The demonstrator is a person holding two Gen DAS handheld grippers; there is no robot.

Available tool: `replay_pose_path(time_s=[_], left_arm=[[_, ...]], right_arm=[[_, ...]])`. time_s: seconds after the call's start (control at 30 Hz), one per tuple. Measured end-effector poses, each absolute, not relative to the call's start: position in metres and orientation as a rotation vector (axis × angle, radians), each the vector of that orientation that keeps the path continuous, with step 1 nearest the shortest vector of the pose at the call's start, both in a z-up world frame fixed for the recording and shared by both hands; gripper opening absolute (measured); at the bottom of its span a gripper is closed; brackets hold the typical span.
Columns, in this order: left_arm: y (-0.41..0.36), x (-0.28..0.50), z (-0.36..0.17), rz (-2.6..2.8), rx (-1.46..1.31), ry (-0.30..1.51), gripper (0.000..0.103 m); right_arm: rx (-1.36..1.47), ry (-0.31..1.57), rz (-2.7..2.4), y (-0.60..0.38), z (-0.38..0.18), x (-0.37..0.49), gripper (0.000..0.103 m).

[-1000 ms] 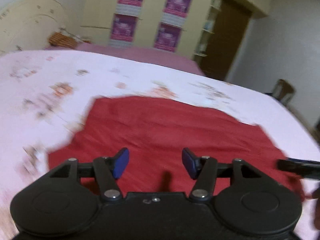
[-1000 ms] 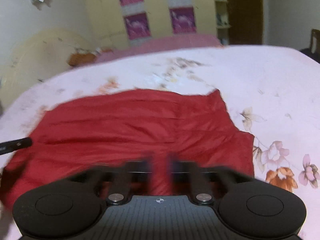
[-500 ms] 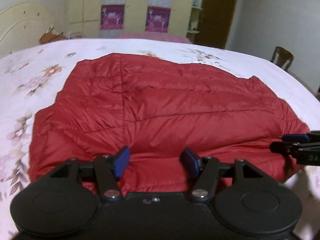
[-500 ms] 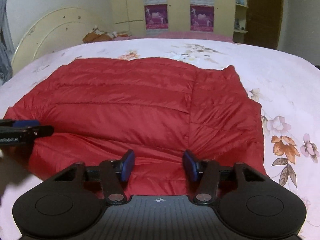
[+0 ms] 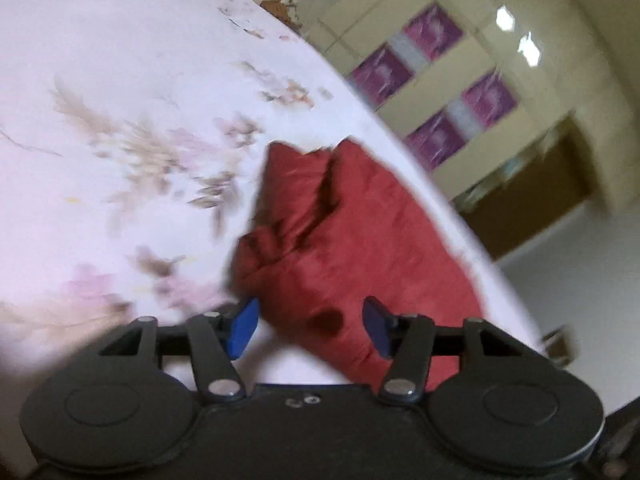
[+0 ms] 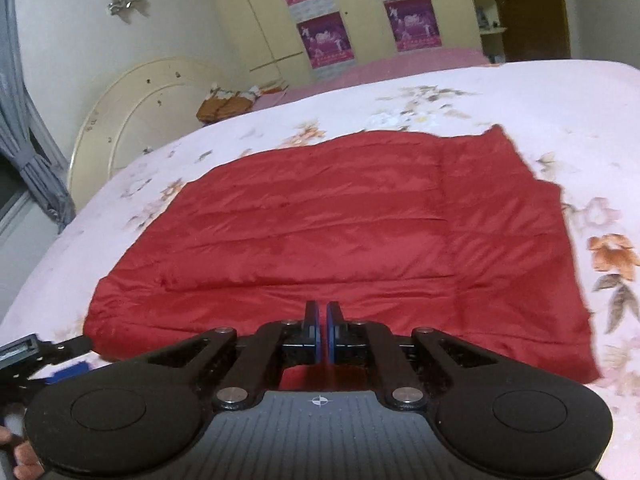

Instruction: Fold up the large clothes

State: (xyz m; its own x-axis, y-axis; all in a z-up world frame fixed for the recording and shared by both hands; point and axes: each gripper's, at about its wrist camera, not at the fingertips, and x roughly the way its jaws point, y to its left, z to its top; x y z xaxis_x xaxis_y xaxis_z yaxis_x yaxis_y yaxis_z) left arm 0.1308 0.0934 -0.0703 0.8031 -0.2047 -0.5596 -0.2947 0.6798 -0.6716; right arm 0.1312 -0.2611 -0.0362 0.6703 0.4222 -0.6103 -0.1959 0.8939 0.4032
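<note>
A red quilted jacket [image 6: 352, 232] lies folded flat on the flowered bedspread [image 6: 560, 92]. My right gripper [image 6: 321, 320] is shut, its blue pads nearly touching, just over the jacket's near edge; no cloth shows between them. My left gripper [image 5: 310, 326] is open and empty, tilted, at the jacket's left end [image 5: 344, 232]. That view is blurred. The left gripper also shows at the lower left of the right wrist view [image 6: 48, 354].
A cream headboard [image 6: 144, 112] stands at the left end of the bed. Cream wardrobes with purple posters [image 6: 324, 40] line the far wall, and a brown door [image 6: 532, 8] is at the right. A grey curtain [image 6: 28, 136] hangs at far left.
My right gripper has closed from open. My left gripper has swung left and tilted toward the jacket's end, staying open.
</note>
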Motion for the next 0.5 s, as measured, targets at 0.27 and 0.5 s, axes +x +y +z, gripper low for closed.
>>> replay_pose_path(time_s=[0.27, 0.5], left_arm=[[0.098, 0.163, -0.094, 0.038, -0.902, 0.649, 0.046], [0.097, 0.156, -0.081, -0.018, -0.859, 0.651, 0.026]], right_arm=[[0.317, 0.805, 0.406, -0.226, -0.04, 0.163, 0.005], [0.327, 0.888, 0.385, -0.211, -0.068, 0.178, 0.005]])
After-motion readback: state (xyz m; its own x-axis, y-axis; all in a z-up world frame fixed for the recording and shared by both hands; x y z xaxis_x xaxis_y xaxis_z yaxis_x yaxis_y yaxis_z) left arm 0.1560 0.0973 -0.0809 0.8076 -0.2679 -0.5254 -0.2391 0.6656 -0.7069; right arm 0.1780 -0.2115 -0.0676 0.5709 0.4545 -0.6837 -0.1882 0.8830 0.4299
